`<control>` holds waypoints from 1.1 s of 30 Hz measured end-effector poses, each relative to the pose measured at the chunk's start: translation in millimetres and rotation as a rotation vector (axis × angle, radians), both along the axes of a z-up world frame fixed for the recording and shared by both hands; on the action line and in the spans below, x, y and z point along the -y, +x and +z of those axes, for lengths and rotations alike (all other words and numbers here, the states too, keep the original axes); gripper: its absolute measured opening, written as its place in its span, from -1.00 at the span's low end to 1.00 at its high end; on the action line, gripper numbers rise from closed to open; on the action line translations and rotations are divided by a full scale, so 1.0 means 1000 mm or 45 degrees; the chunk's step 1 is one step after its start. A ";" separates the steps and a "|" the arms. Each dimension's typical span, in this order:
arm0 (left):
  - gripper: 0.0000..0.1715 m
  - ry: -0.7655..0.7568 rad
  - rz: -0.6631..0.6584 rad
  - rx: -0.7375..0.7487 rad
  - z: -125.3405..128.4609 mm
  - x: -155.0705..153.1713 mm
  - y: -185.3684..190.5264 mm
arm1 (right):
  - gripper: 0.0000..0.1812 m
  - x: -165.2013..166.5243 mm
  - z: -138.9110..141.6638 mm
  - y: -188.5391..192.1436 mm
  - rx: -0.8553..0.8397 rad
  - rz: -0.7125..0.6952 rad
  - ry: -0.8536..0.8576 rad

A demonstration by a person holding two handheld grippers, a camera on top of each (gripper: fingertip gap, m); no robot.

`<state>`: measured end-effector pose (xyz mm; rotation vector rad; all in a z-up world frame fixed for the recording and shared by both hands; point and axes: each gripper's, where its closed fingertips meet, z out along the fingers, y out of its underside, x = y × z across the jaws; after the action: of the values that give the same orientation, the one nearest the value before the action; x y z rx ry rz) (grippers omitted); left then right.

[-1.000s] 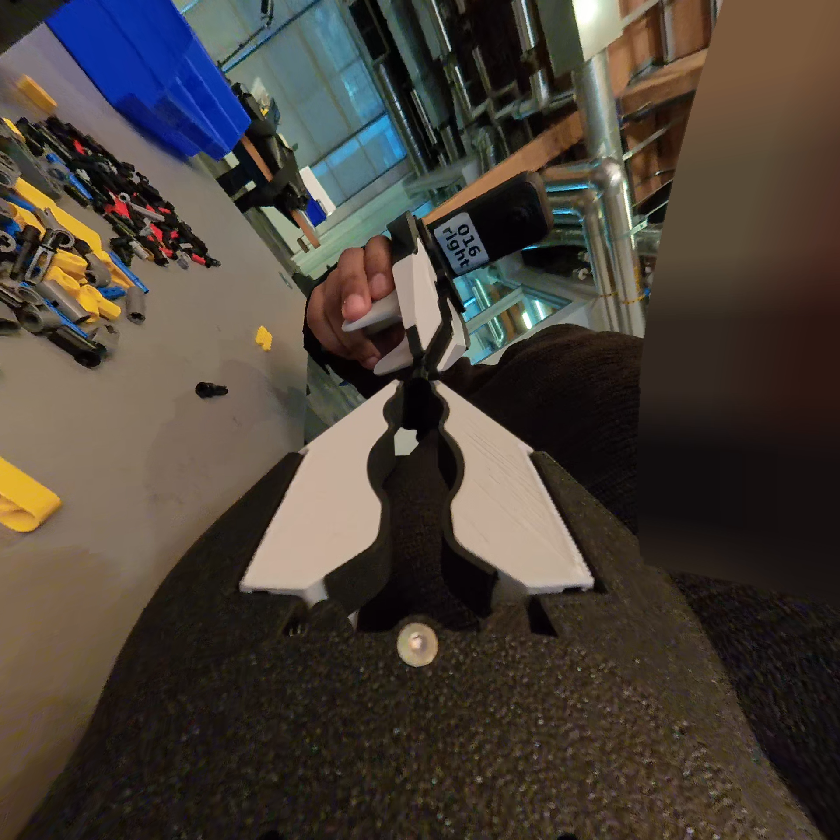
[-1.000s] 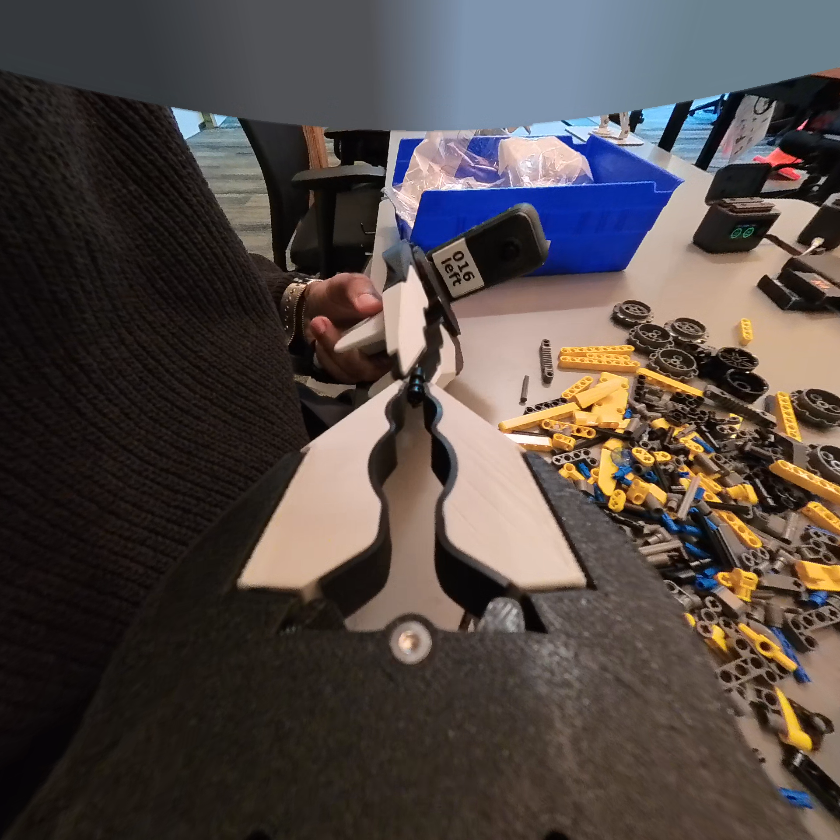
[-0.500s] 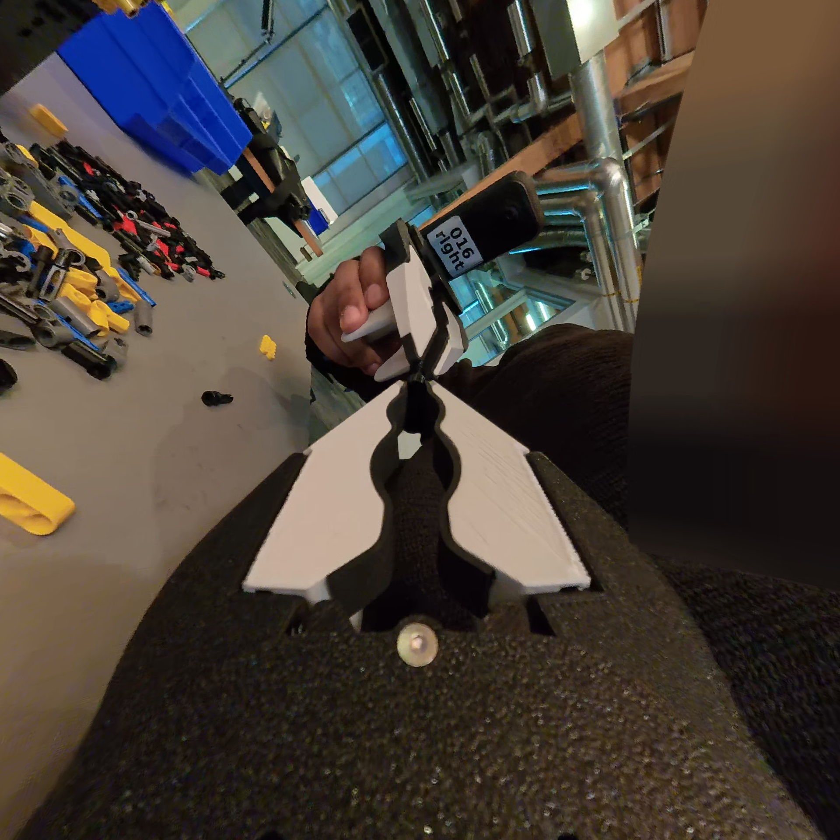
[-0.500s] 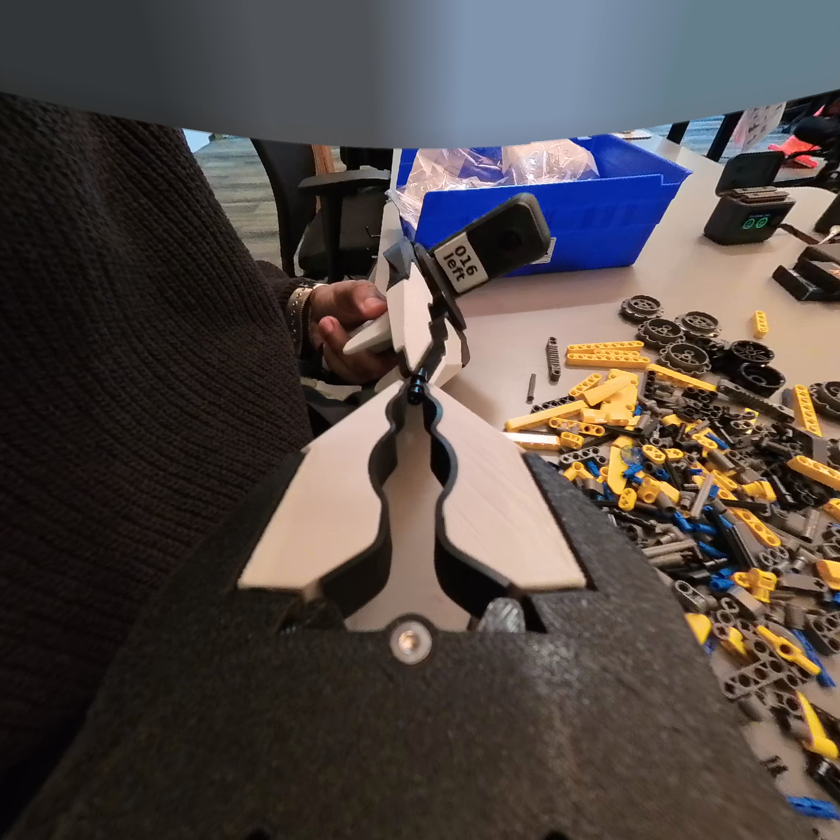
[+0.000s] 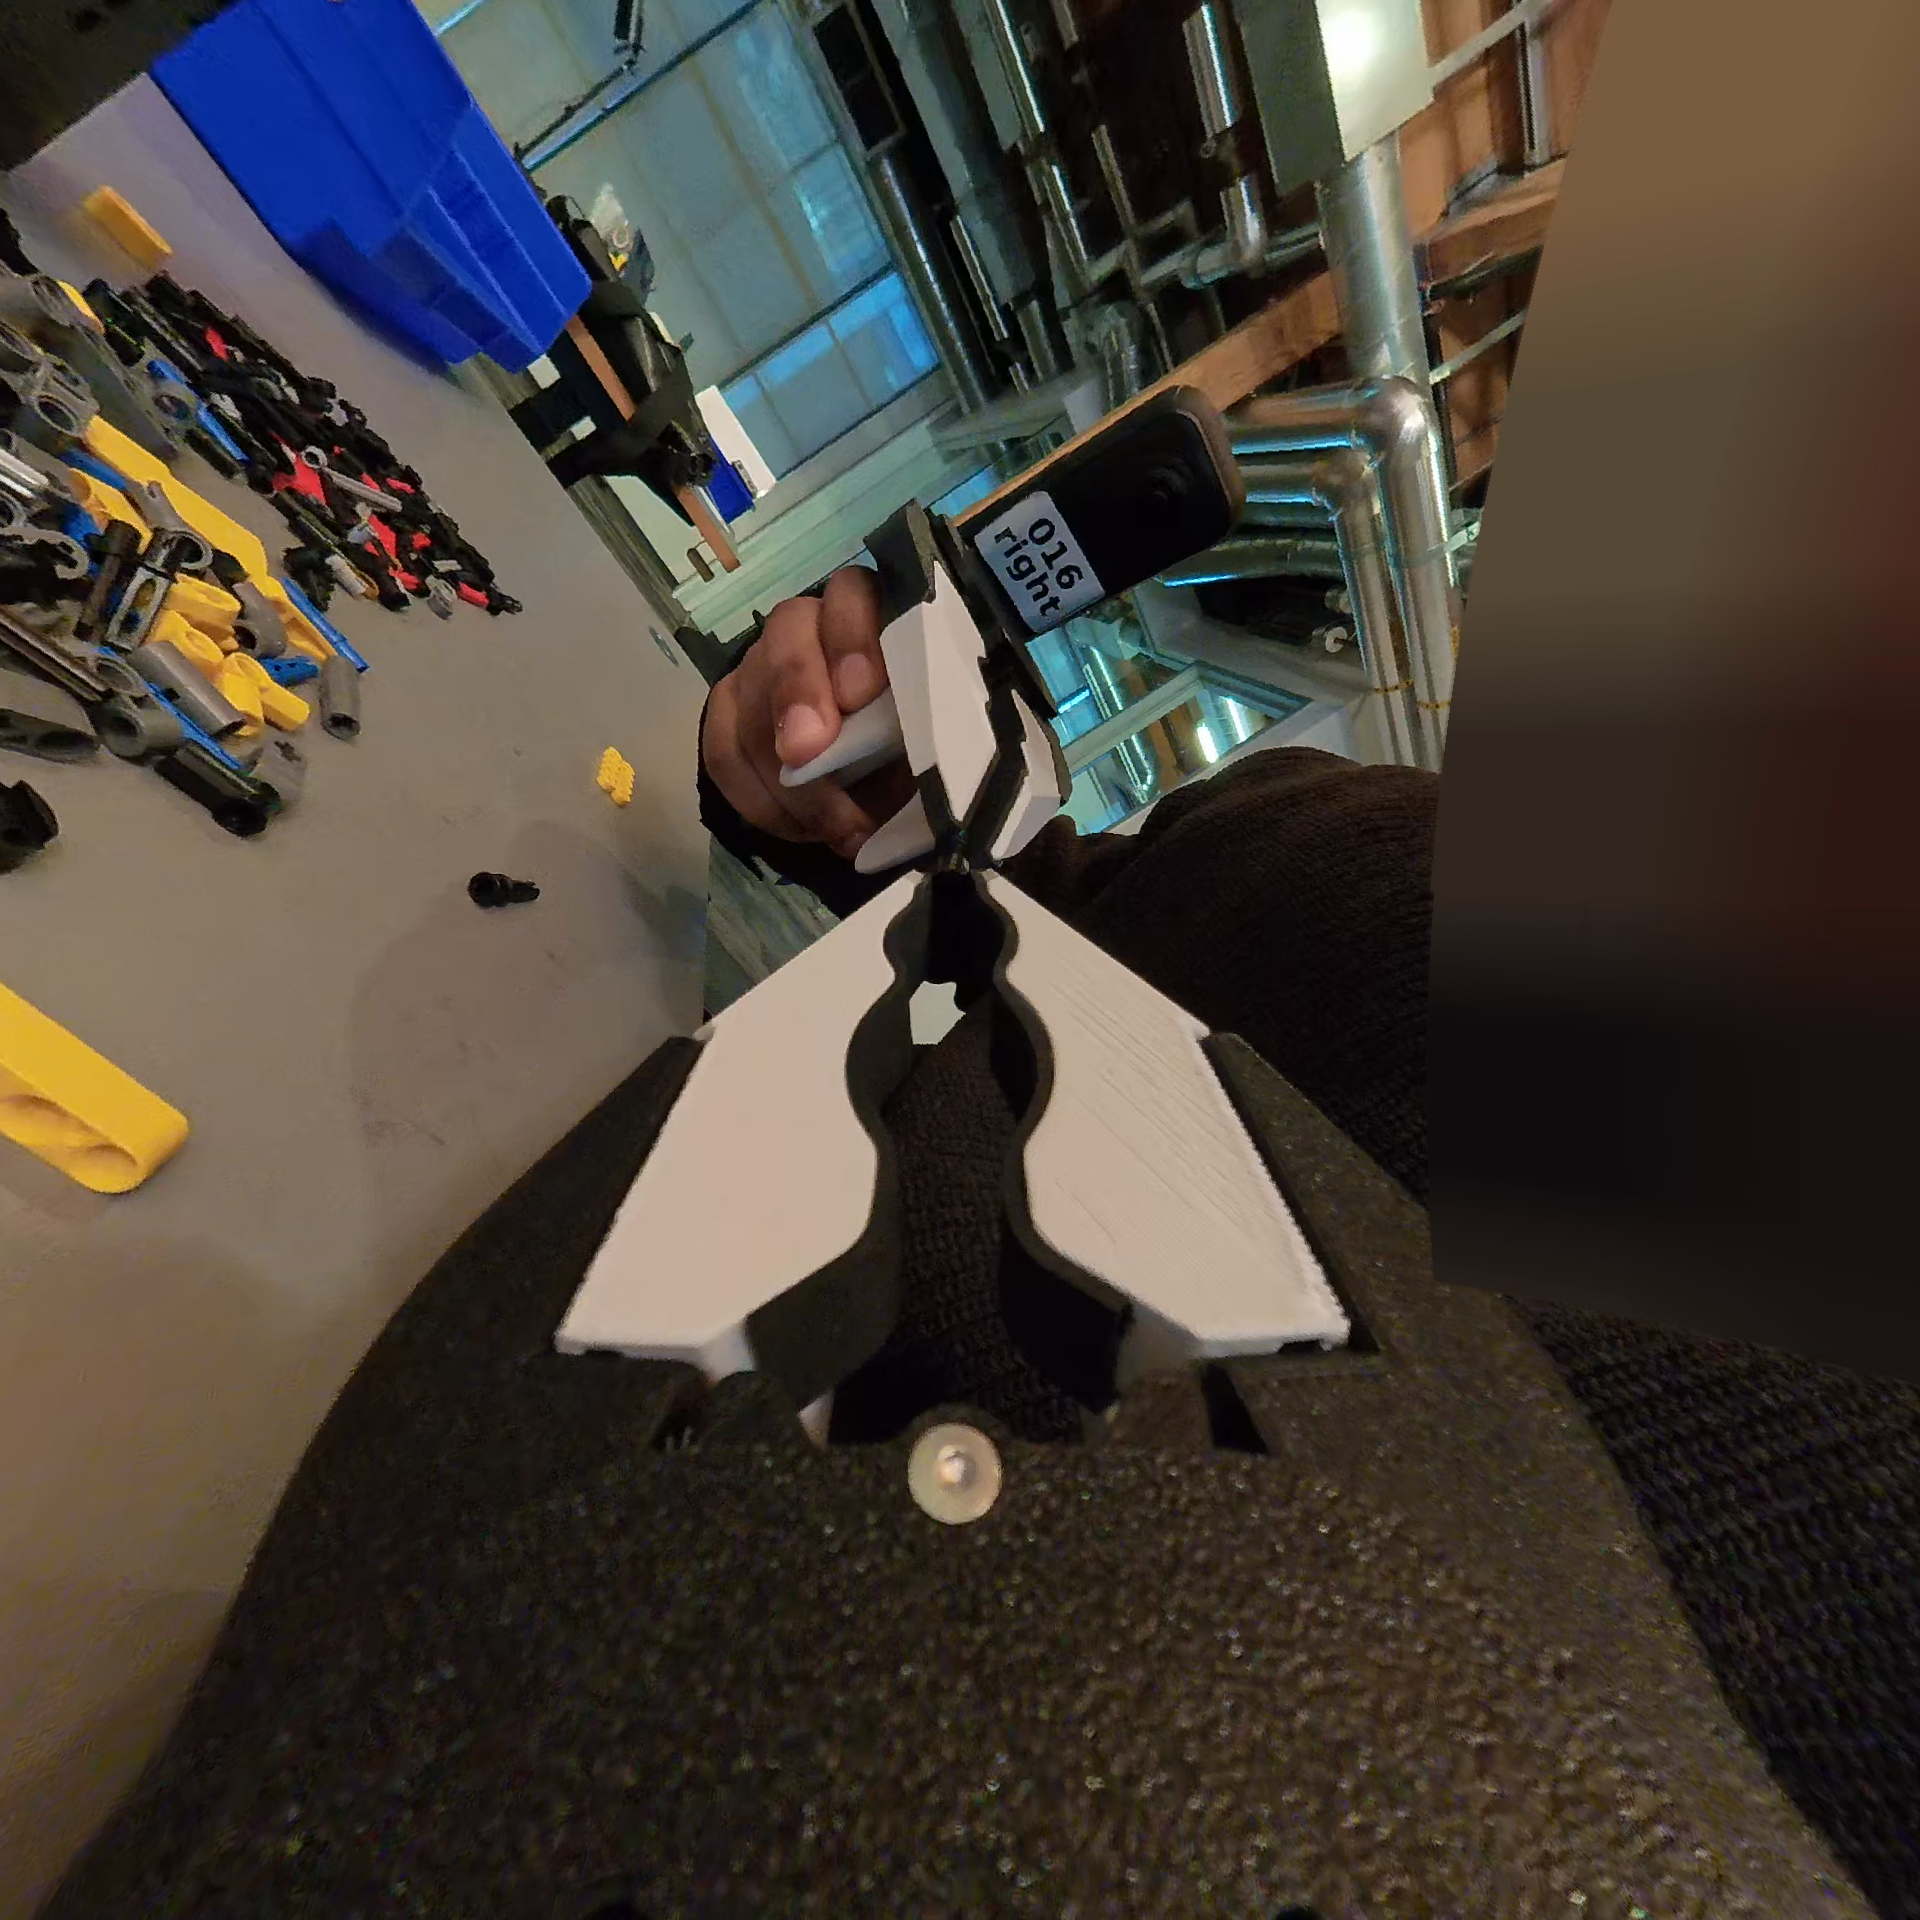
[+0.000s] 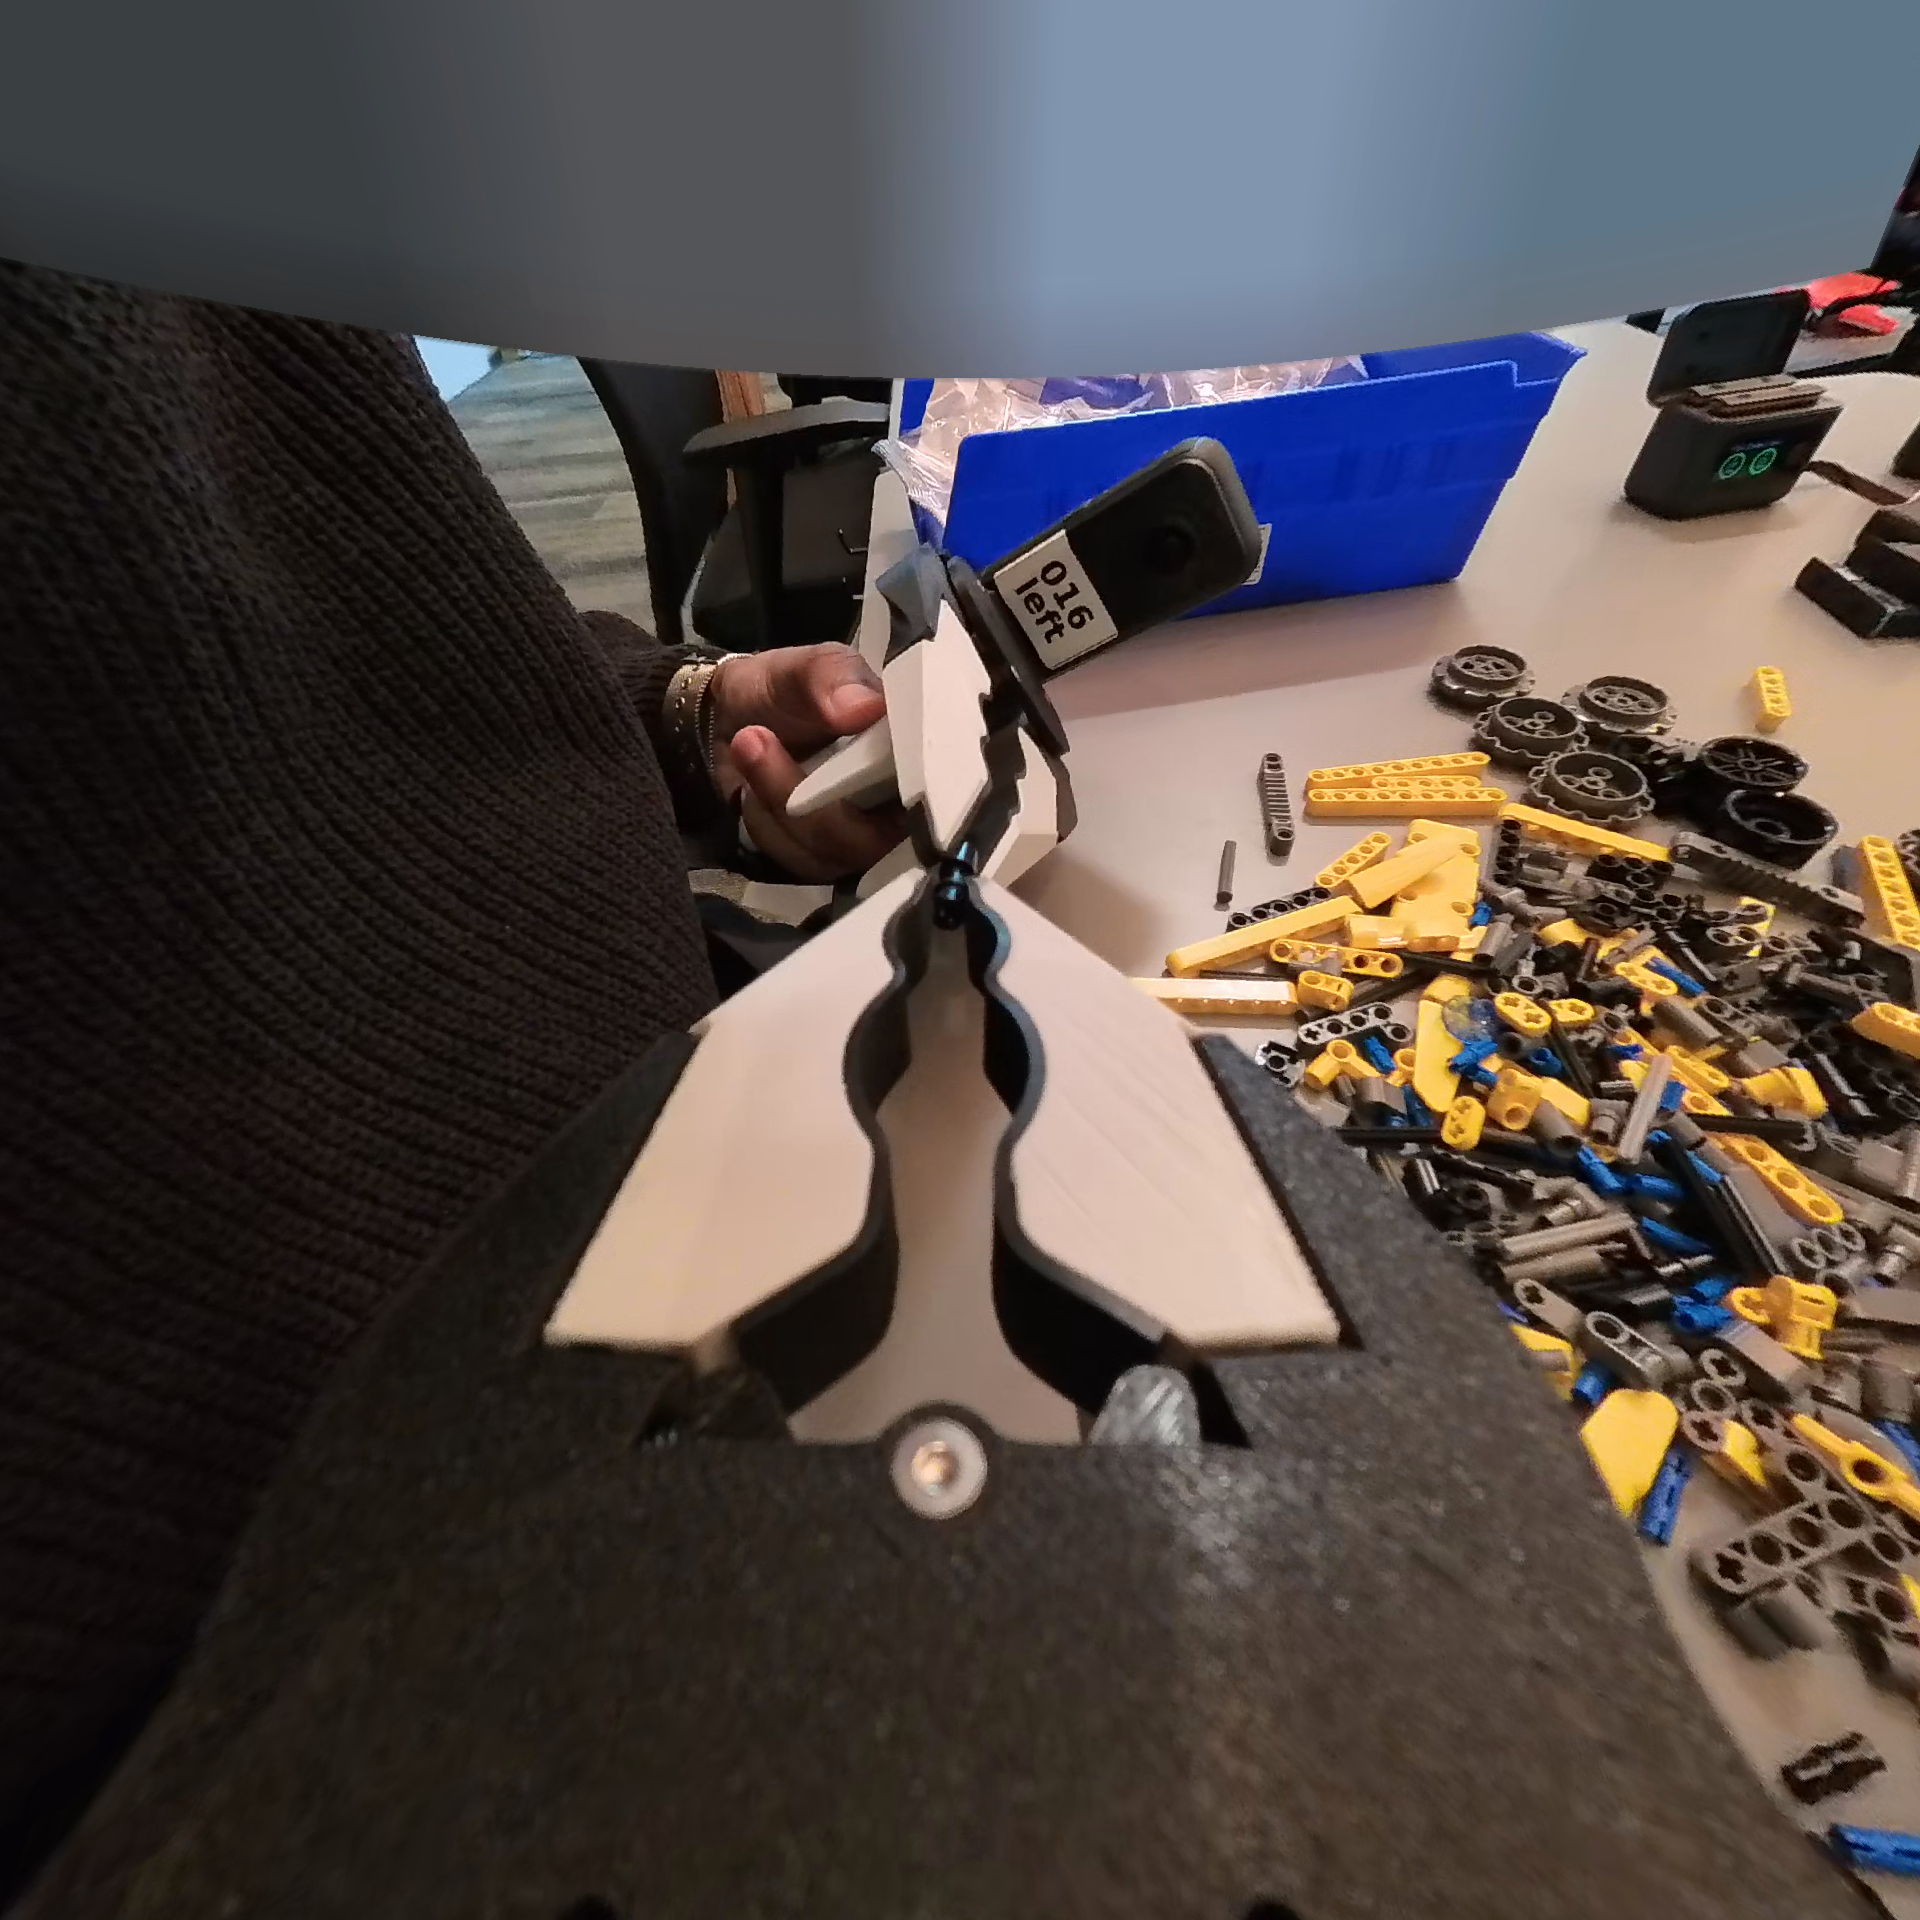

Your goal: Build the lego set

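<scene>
Both grippers are held tip to tip above the grey table. Right gripper — jaws nearly closed — is pinched on a small black-and-blue pin, whose other end is clamped by the left gripper, beside the loose brick pile.

A workshop-like lab is shown: bare metal pipes under the ceiling, a blue bin, and building parts spread on the grey surface.
</scene>
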<state>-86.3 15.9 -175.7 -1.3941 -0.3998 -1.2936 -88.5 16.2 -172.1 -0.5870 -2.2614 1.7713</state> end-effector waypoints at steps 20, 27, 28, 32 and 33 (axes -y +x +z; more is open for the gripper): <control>-0.94 0.006 0.010 0.011 0.001 -0.003 0.001 | -0.90 0.001 -0.001 -0.005 -0.053 -0.078 0.040; -0.94 -0.004 0.012 -0.003 -0.001 -0.005 0.003 | -0.93 -0.002 -0.006 0.000 -0.071 -0.092 0.077; -0.94 -0.007 0.017 -0.013 -0.001 -0.005 0.003 | -0.93 -0.003 -0.007 0.000 -0.084 -0.096 0.084; -0.84 -0.064 0.114 -0.092 -0.007 -0.010 -0.002 | -0.93 -0.009 -0.011 -0.003 -0.093 -0.141 0.121; -0.64 -0.074 0.158 -0.113 -0.008 -0.011 -0.007 | -0.93 -0.014 -0.012 -0.006 -0.082 -0.173 0.131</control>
<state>-93.0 26.8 -183.8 -1.4467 -0.4598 -1.1232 -94.3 30.1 -184.3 -0.6376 -2.1987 1.5777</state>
